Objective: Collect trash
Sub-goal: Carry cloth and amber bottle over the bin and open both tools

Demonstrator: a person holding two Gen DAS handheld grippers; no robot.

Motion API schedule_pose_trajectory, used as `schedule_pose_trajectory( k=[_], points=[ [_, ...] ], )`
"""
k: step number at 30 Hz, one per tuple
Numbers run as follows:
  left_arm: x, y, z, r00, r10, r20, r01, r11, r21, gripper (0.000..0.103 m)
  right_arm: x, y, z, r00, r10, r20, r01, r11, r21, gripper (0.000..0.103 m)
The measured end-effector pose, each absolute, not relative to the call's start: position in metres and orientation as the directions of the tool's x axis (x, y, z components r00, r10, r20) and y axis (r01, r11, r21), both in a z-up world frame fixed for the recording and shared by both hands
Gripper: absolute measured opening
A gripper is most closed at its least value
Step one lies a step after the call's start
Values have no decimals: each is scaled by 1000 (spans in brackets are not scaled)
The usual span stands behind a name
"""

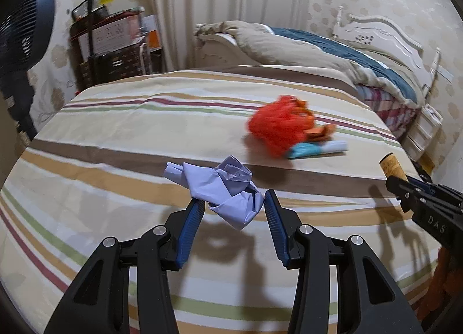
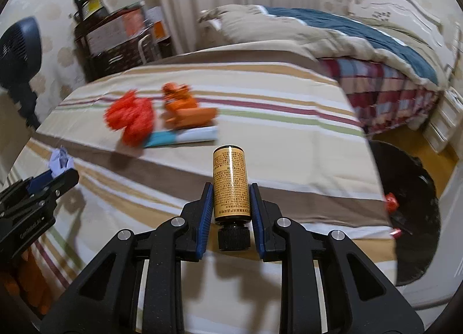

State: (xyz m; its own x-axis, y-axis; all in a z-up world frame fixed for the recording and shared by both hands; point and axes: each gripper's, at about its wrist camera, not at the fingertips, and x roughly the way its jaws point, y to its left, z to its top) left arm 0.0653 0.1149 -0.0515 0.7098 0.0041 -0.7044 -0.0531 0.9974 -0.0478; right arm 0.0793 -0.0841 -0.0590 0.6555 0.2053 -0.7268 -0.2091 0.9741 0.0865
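Both claws are carrying trash above the striped bed, with the bin lying to the right.

The small amber cylindrical bottle with a black screw cap (image 2: pixel 230 183) is standing clamped between the right gripper's (image 2: pixel 230 189) blue pads, cap nearest the wrist, long axis pointing away. The dark round bin with red scraps (image 2: pixel 411 206) is sitting off the bed's right edge, nearer this hand. The left gripper (image 1: pixel 235 204) is pinching the crumpled pale lilac paper (image 1: pixel 222 189); a blurred red wad (image 1: pixel 275 128) is lying farther off.

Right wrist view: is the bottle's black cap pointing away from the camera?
No. The bottle sits between the right hand-held gripper's pads with its black cap toward the camera.
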Motion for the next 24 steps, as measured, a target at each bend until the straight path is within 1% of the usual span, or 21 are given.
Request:
schedule_pose_trajectory(
  k=[9,24],
  points=[
    [74,58,-46,713,-65,-698,58,998,-35,46,76,-143,-57,698,108,-708,-82,994,71,24],
    [91,-34,-37,713,-186,-676,229,973,-26,46,67,-224,-57,718,-3,-696,88,992,87,24]
  ],
)
